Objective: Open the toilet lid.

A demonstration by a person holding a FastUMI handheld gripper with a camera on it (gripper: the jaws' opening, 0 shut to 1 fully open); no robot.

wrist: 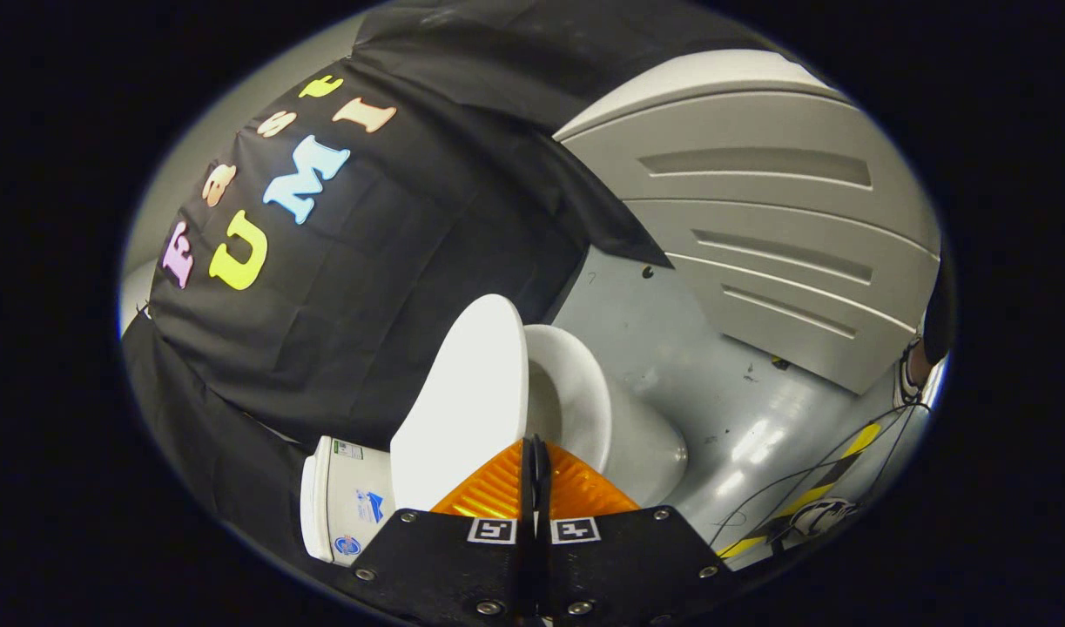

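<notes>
The white toilet lid (462, 409) stands raised off the bowl (584, 409), close to the white tank (345, 505) behind it. My gripper (535, 453) is shut, with only a thin dark slit between its fingers. The fingertips sit right at the lid's edge, on the line where lid and bowl part. No lid material shows inside the slit. The hinge end of the lid is hidden behind my fingers.
A grey ribbed panel (758, 226) rises beyond the bowl. The grey floor (715, 383) carries a yellow-black stripe (811, 488) and thin cables (845, 453). Black cloth (367, 287) hangs behind the tank.
</notes>
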